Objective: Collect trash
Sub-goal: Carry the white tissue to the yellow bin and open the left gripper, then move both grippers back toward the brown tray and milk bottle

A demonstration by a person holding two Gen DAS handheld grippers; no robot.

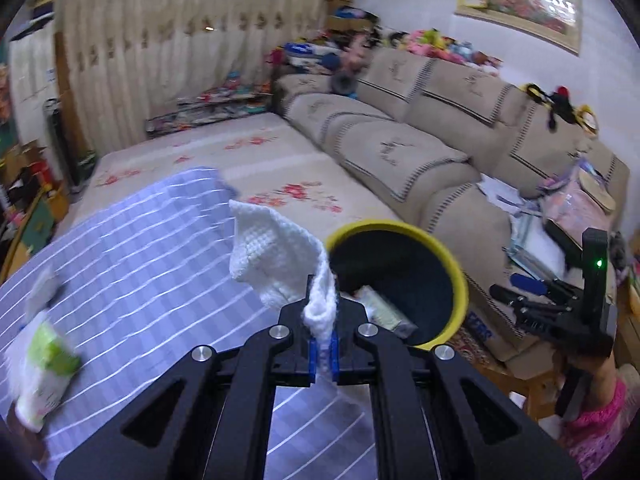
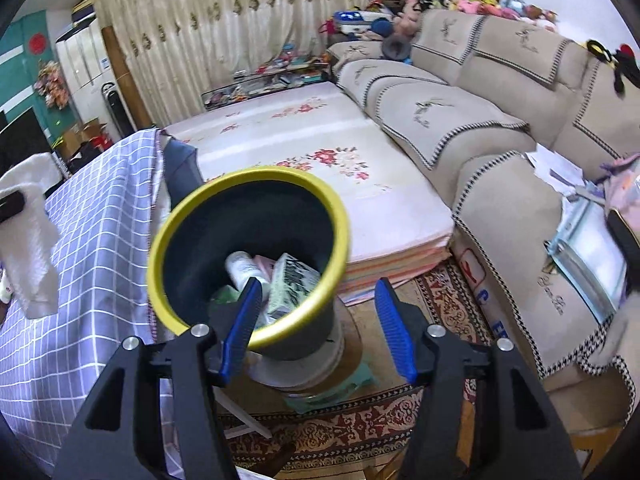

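My left gripper [image 1: 324, 344] is shut on a crumpled white paper towel [image 1: 276, 252], which sticks up from the blue pads just left of the bin. The bin [image 1: 400, 226] is black with a yellow rim and stands on the floor beside the table. In the right wrist view the bin [image 2: 160, 248] holds a white bottle [image 2: 244, 266] and a green-and-white packet [image 2: 292, 284]. My right gripper [image 2: 316, 320] hangs open and empty above the bin's near right rim. The towel [image 2: 32, 240] also shows at the left edge of that view.
A table under a lilac checked cloth [image 1: 140, 260] carries a blurred white-and-green pack [image 1: 44, 360]. A beige sofa [image 2: 500, 140] with papers on it runs along the right. A flowered mat [image 2: 320, 168] lies behind the bin and a patterned rug [image 2: 360, 420] below it.
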